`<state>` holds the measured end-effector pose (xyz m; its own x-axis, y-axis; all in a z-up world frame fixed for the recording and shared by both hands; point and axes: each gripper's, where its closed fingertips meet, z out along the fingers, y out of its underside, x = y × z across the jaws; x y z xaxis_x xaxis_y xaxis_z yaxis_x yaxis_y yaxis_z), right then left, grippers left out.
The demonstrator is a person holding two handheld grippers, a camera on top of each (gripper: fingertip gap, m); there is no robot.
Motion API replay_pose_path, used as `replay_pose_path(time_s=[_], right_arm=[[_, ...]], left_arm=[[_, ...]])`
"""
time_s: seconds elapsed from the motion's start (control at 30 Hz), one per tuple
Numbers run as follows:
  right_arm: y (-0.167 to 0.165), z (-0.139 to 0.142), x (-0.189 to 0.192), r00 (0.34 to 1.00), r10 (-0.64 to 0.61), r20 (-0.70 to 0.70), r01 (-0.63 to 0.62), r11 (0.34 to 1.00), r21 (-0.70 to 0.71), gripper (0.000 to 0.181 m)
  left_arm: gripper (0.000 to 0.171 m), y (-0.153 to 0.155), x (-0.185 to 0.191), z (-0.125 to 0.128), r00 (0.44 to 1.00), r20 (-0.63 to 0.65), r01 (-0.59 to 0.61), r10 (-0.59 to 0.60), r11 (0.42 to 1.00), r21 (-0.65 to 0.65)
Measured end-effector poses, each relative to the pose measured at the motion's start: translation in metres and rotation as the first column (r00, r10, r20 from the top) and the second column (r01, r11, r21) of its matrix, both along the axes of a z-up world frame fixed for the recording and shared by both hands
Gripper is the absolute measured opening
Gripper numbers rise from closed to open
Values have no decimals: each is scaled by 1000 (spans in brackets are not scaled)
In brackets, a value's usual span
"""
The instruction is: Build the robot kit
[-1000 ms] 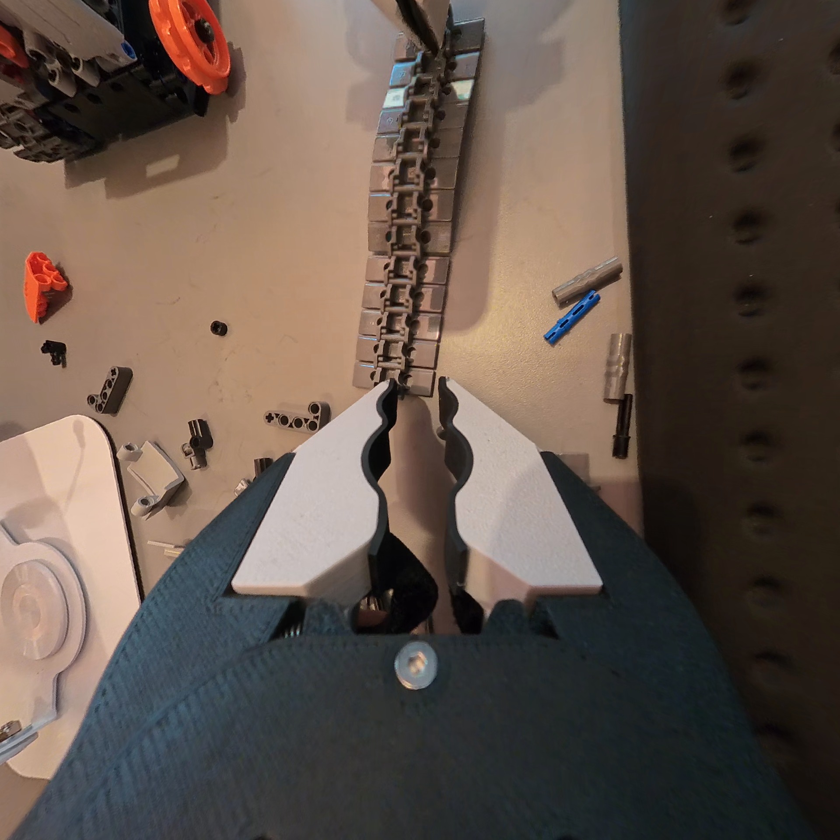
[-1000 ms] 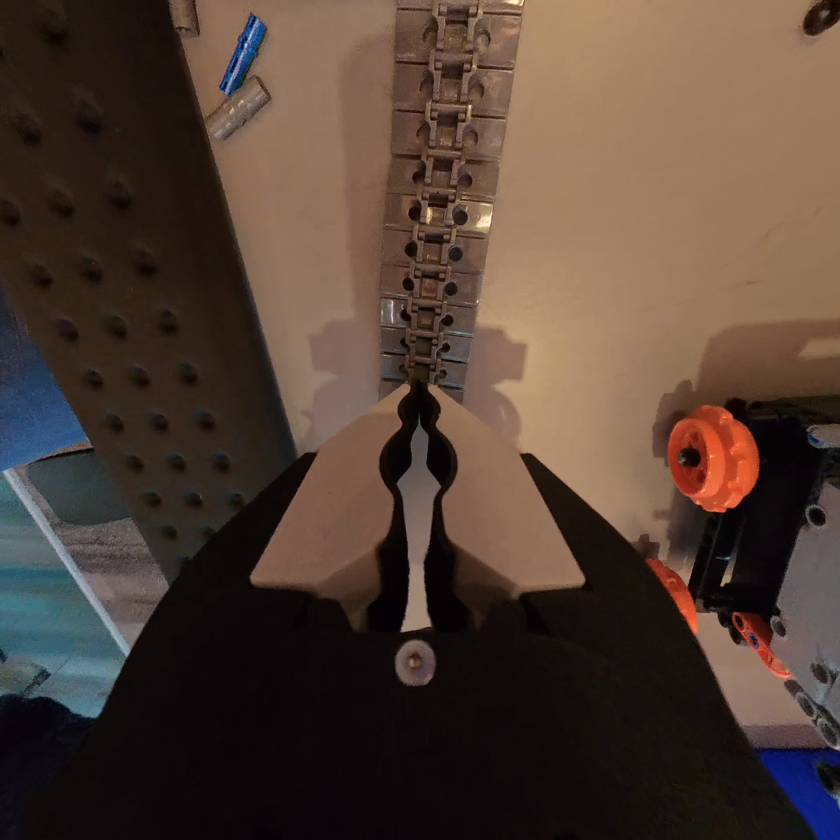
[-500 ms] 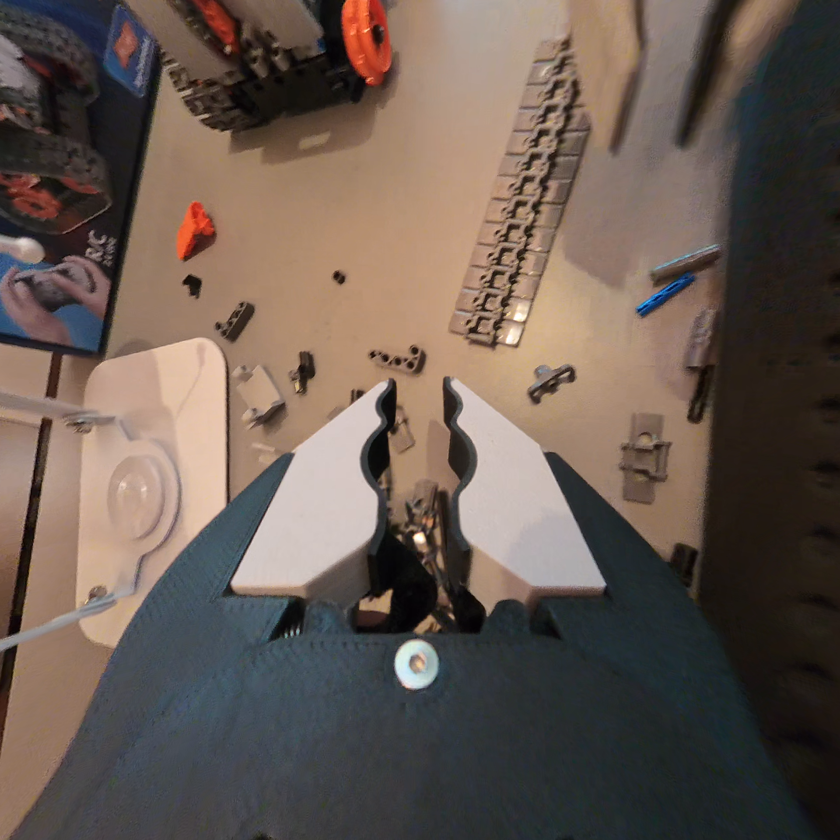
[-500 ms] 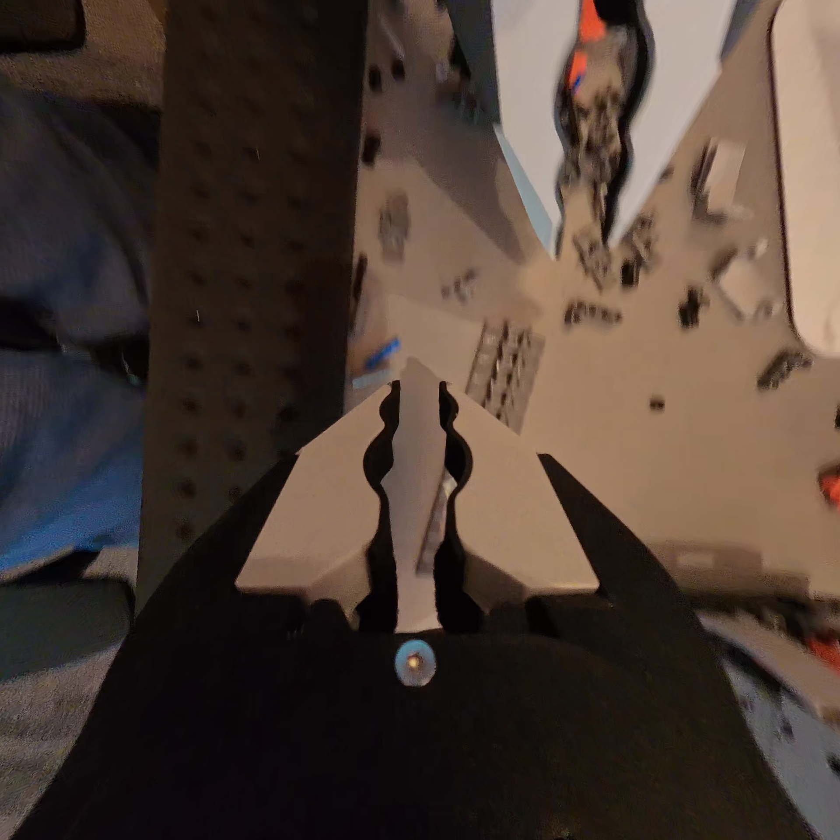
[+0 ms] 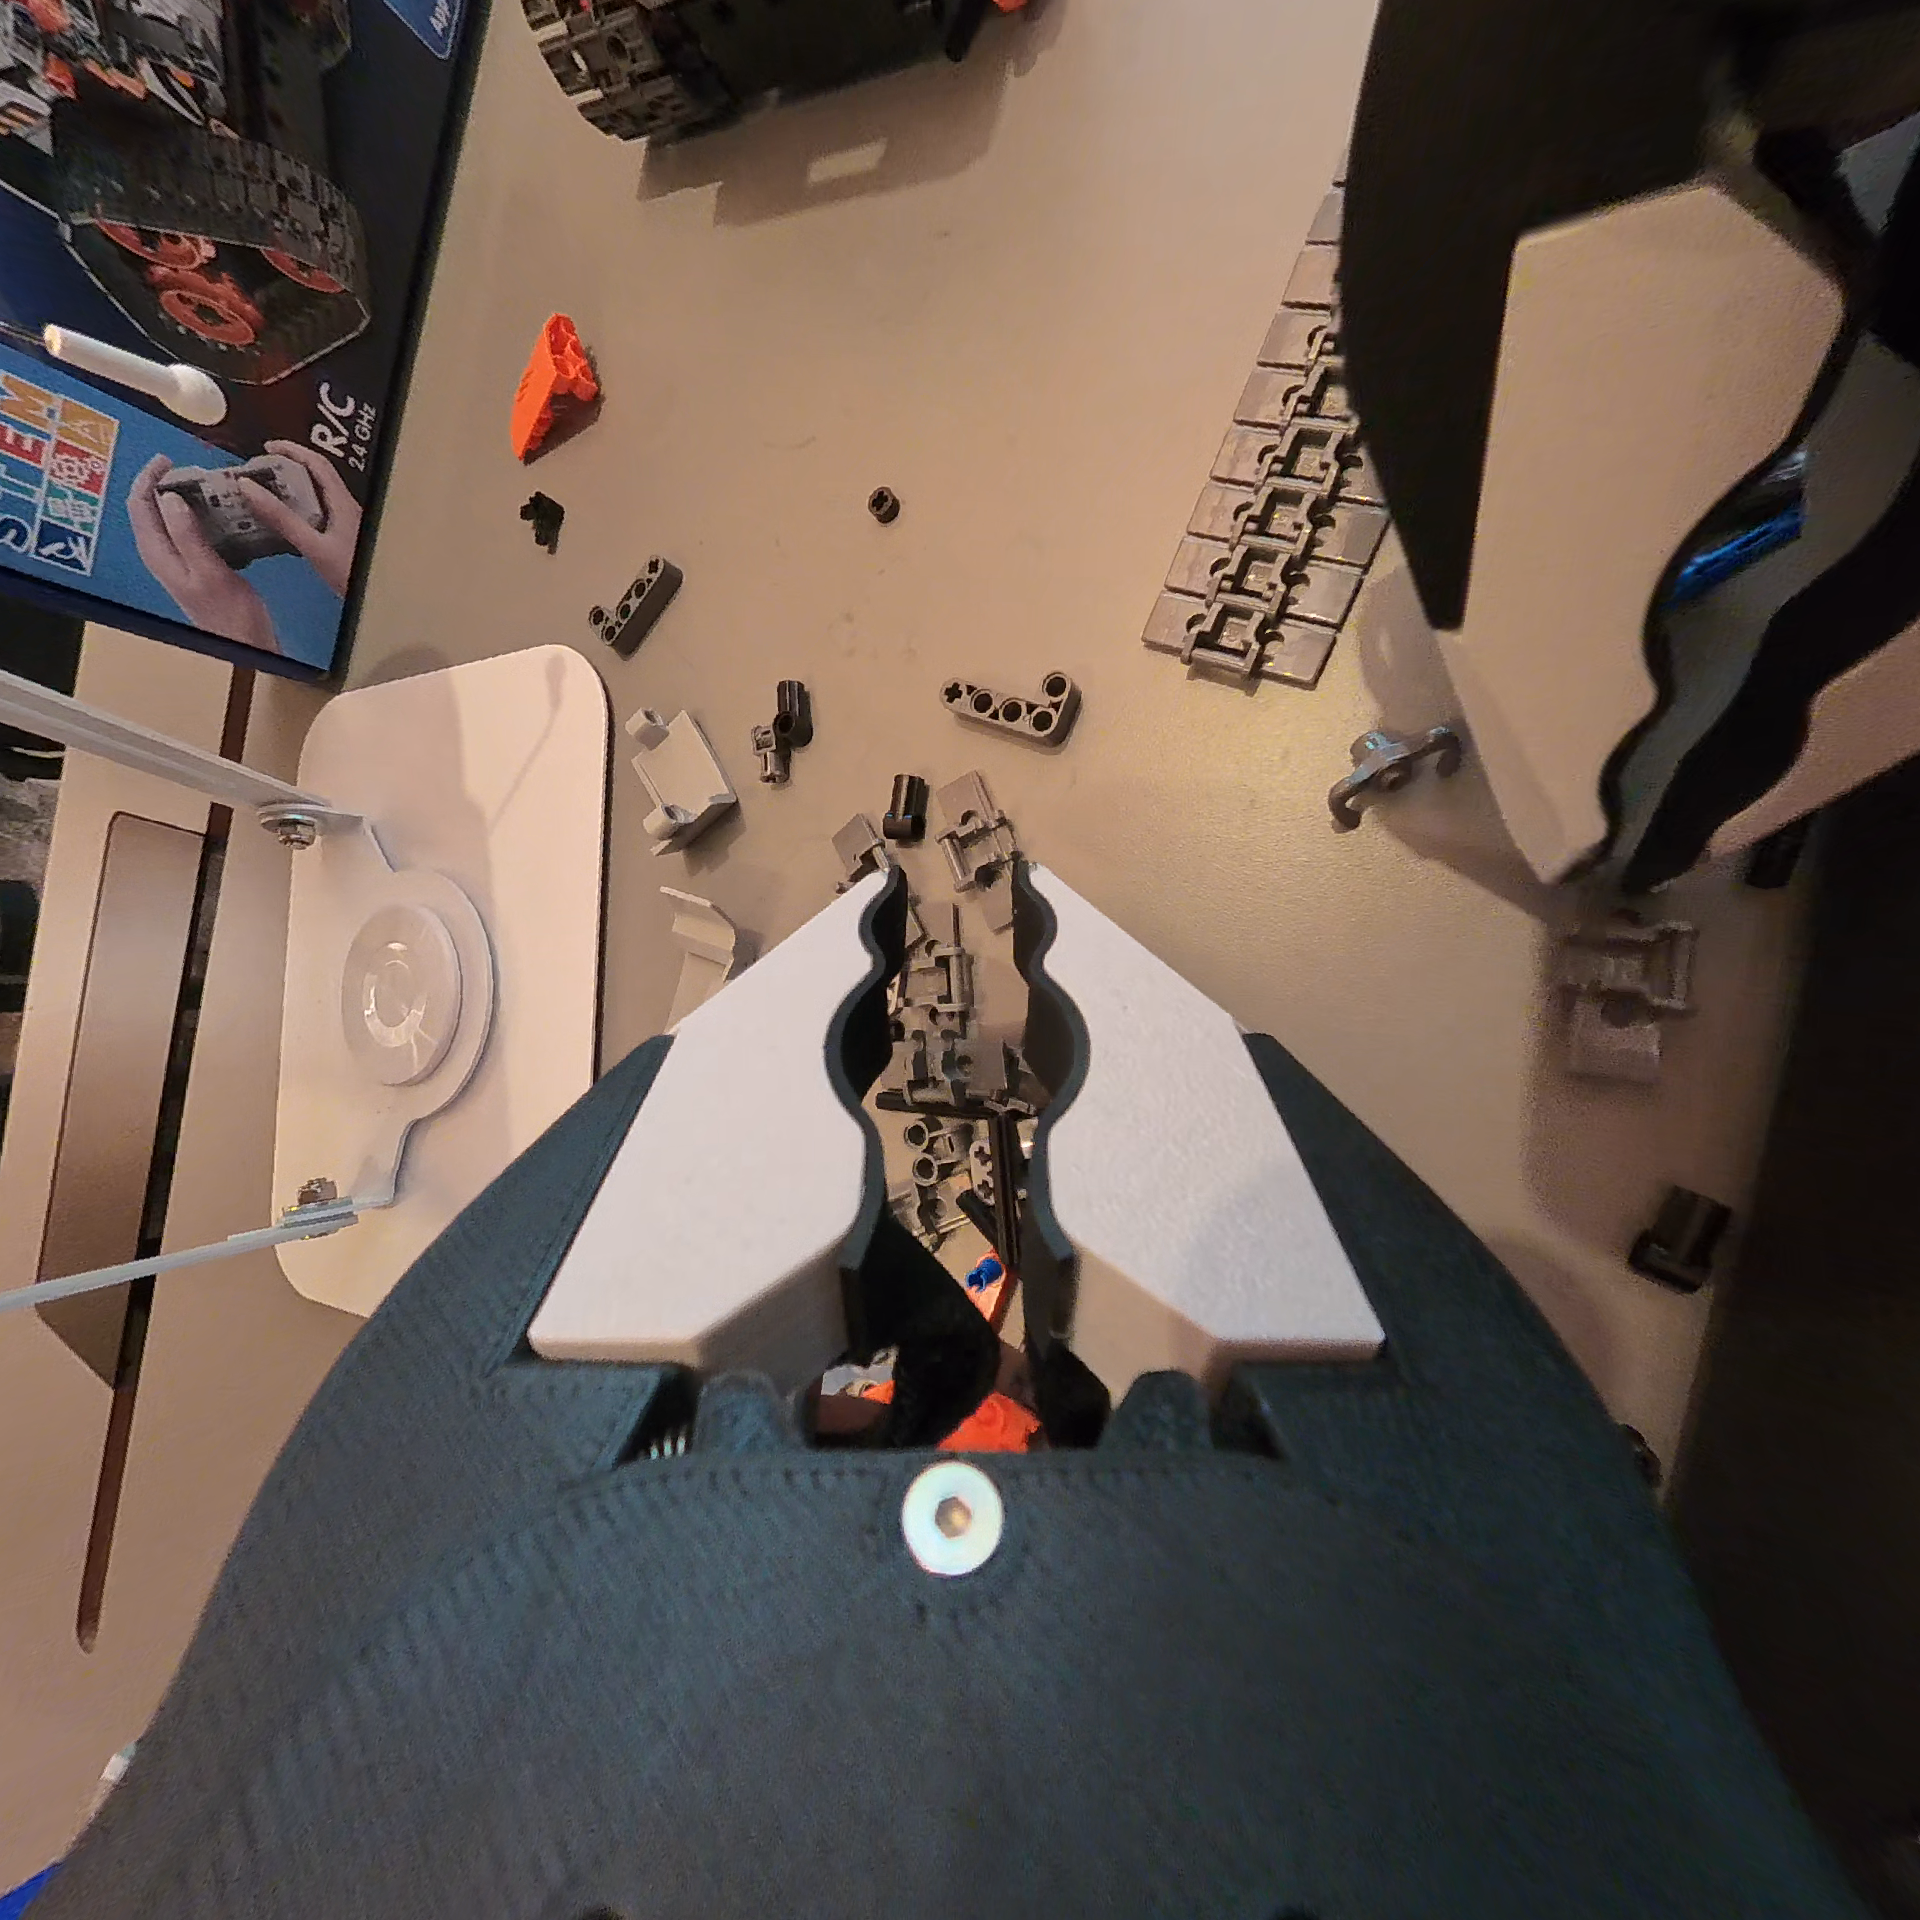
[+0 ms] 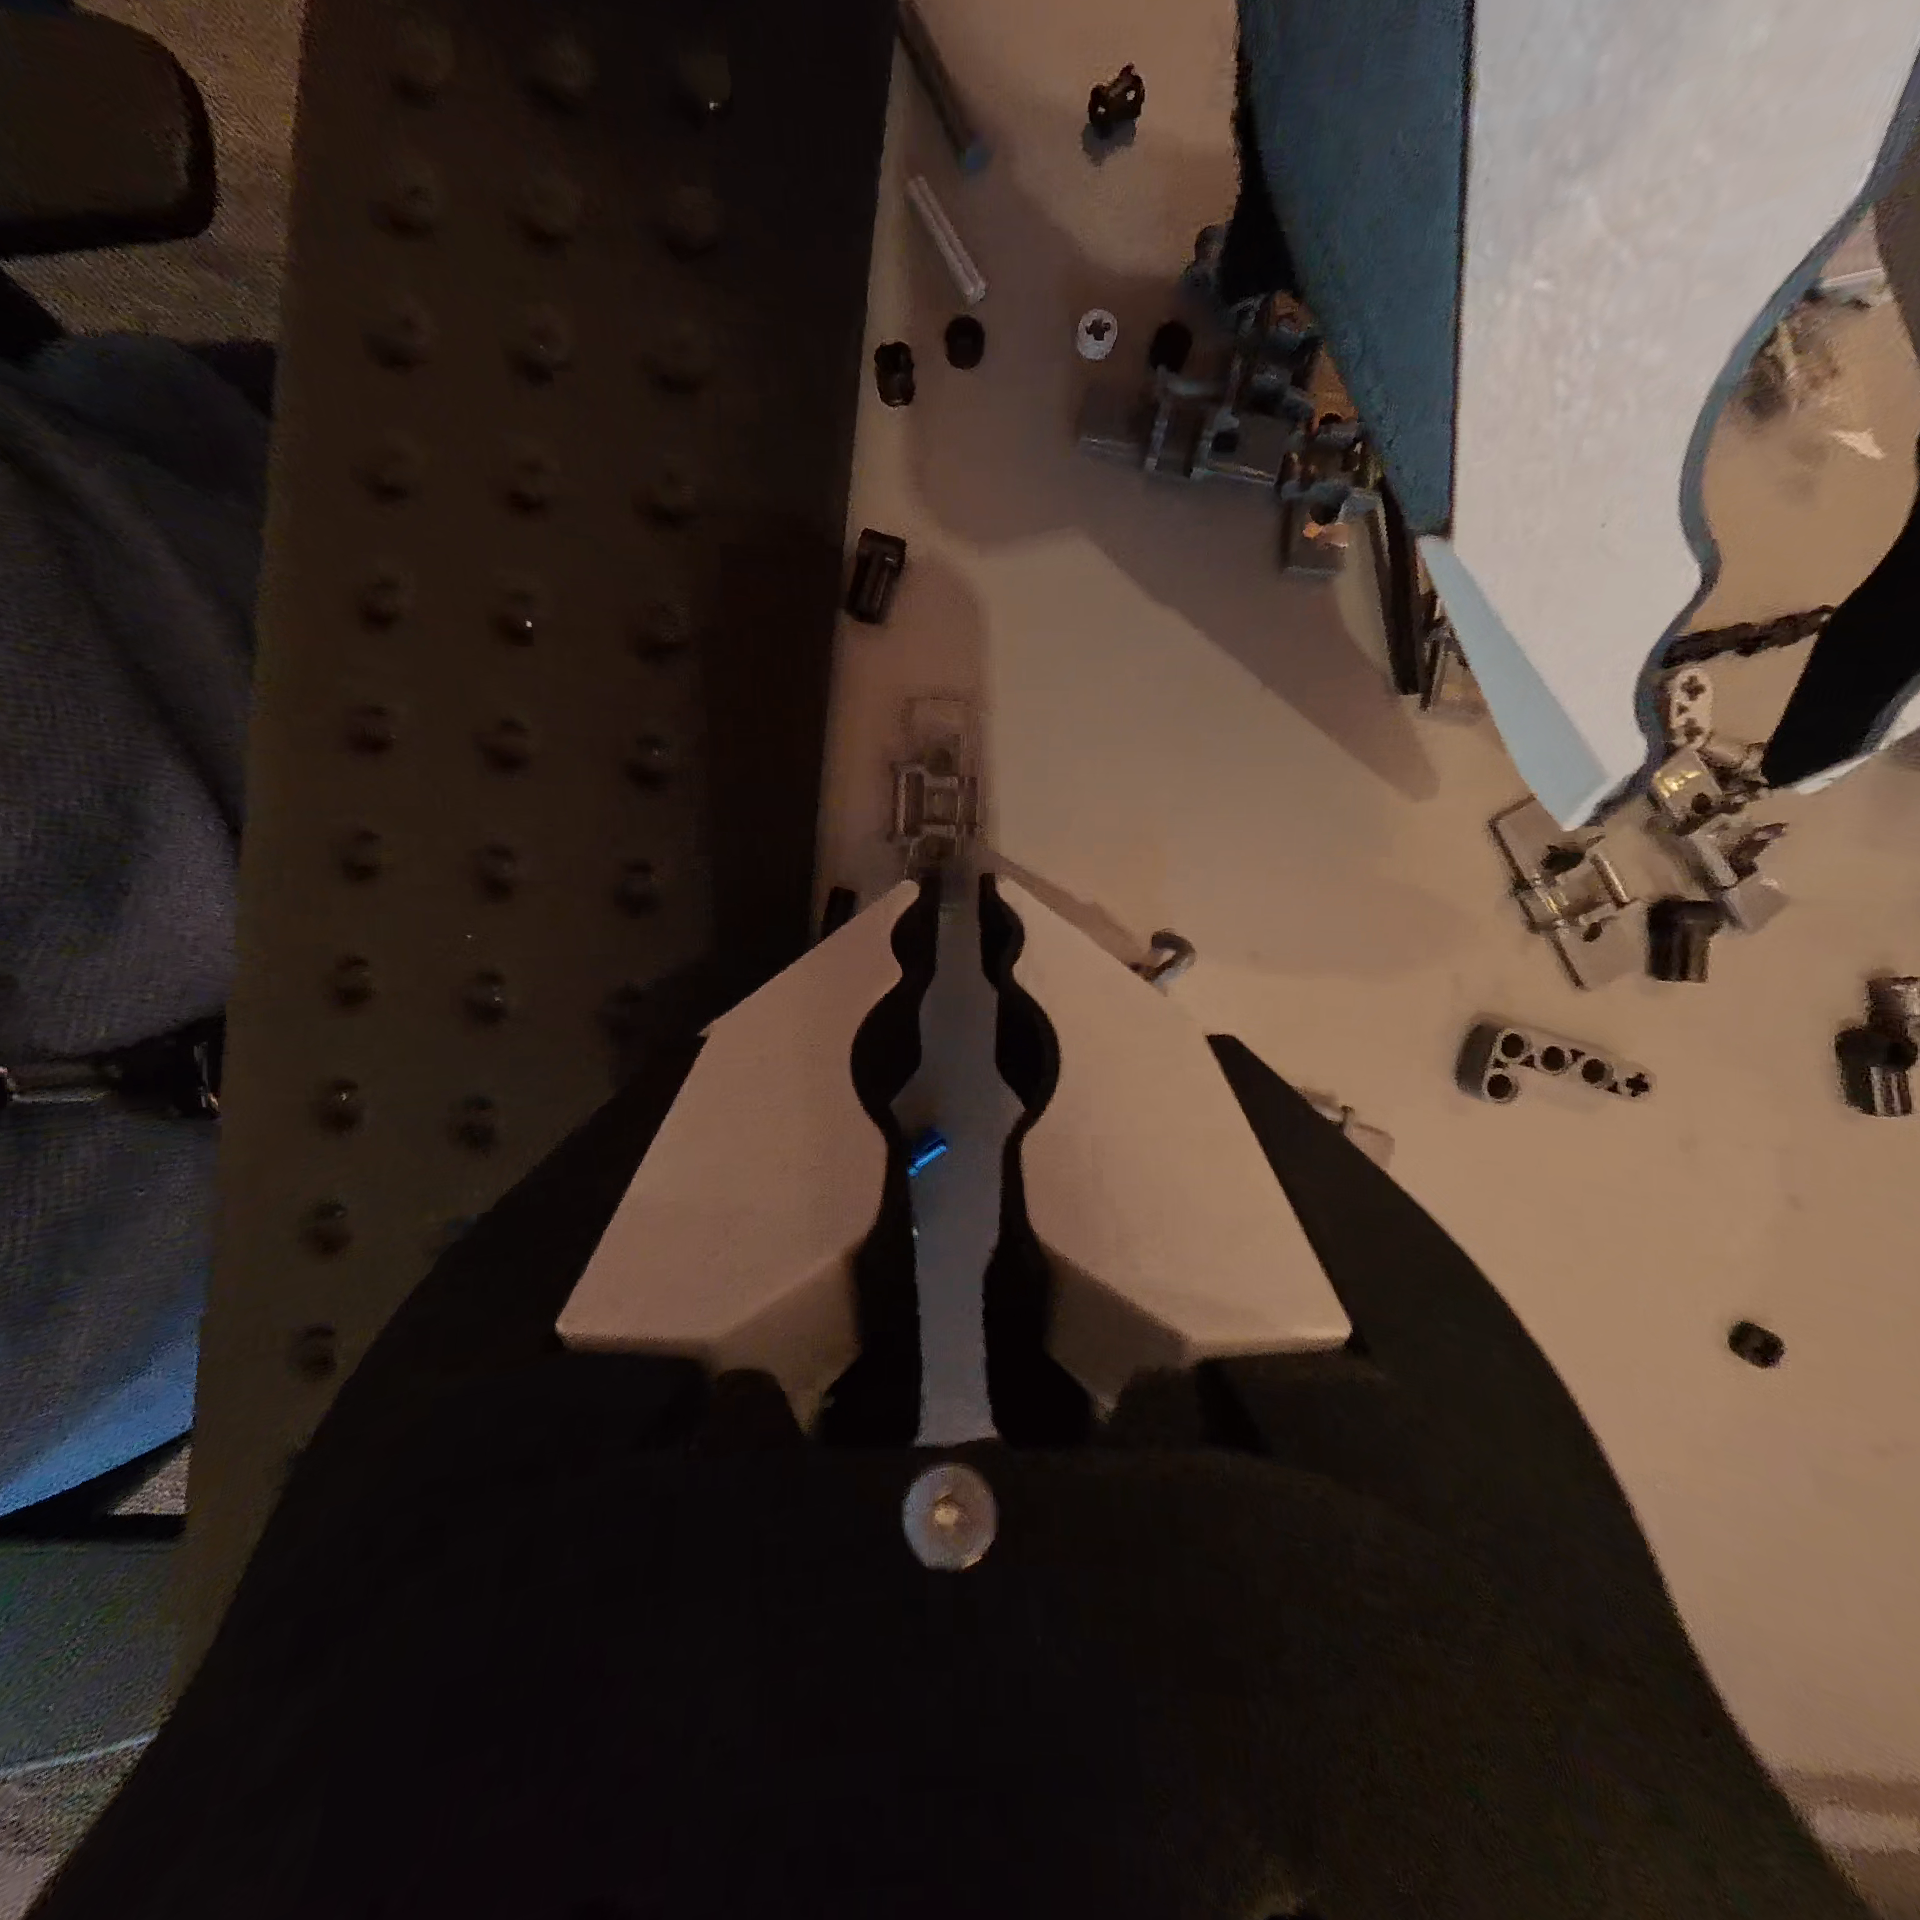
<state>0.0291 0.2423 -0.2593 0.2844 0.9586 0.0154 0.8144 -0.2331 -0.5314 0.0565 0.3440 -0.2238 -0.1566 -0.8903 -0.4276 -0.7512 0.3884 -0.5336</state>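
My left gripper (image 5: 964, 883) is open and empty, hanging over a small pile of grey track links (image 5: 940, 1039) on the beige table. A joined grey track strip (image 5: 1268, 520) lies ahead to the right, free of both grippers. My right gripper (image 6: 951, 888) is slightly open and empty. Its tips are just short of a single grey track link (image 6: 938, 800) beside the dark studded strip (image 6: 561, 520). That link also shows in the left wrist view (image 5: 1616, 987), under the right gripper (image 5: 1605, 878). The left gripper (image 6: 1683, 800) shows at the right wrist view's upper right.
A blue product box (image 5: 208, 416) and a white stand base (image 5: 447, 831) sit at the left. A black tracked model (image 5: 727, 62) stands at the far edge. An orange piece (image 5: 556, 384), a grey L-beam (image 5: 1013, 707) and small black pins lie scattered. My hands' fingertips stand some 11 centimeters from each other. The orange piece (image 5: 556, 384) lies around 25 centimeters away from my left fingertips.
Both grippers have pulled away from the track strip. The right gripper let go of the strip's end and swung to the single link. The left backed over the pile of links.
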Motion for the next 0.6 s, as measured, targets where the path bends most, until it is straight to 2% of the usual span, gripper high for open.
replay_pose_path(time_s=[0.07, 0.13, 0.27, 0.4, 0.5, 0.6], right_arm=[[-1, 0, -4, 1000, 1, -18, -1, 1000, -10, 1], [-10, 0, -12, 999, 25, -34, -26, 999, -41, 6], [-7, 9, -15, 997, 65, -45, -65, 998, 9, 12], [-4, 16, -20, 967, 246, -64, -239, 965, 107, 21], [-4, 6, -17, 931, 364, -7, -362, 928, 87, 31], [-3, 2, -17, 891, 453, 2, -453, 890, 49, 29]], left_arm=[[19, -1, 0, 0, 1000, 1, 4, -4, 1000, 0], [19, -1, 0, 0, 1000, -4, 5, -5, 1000, 3], [19, 2, -1, 0, 1000, -4, -4, 4, 1000, 3], [19, 3, -1, 1, 1000, 2, -7, 7, 1000, 0], [19, 4, -2, 0, 1000, -3, -10, 10, 1000, -1], [19, 5, -2, 0, 1000, 3, -13, 13, 1000, -4]])
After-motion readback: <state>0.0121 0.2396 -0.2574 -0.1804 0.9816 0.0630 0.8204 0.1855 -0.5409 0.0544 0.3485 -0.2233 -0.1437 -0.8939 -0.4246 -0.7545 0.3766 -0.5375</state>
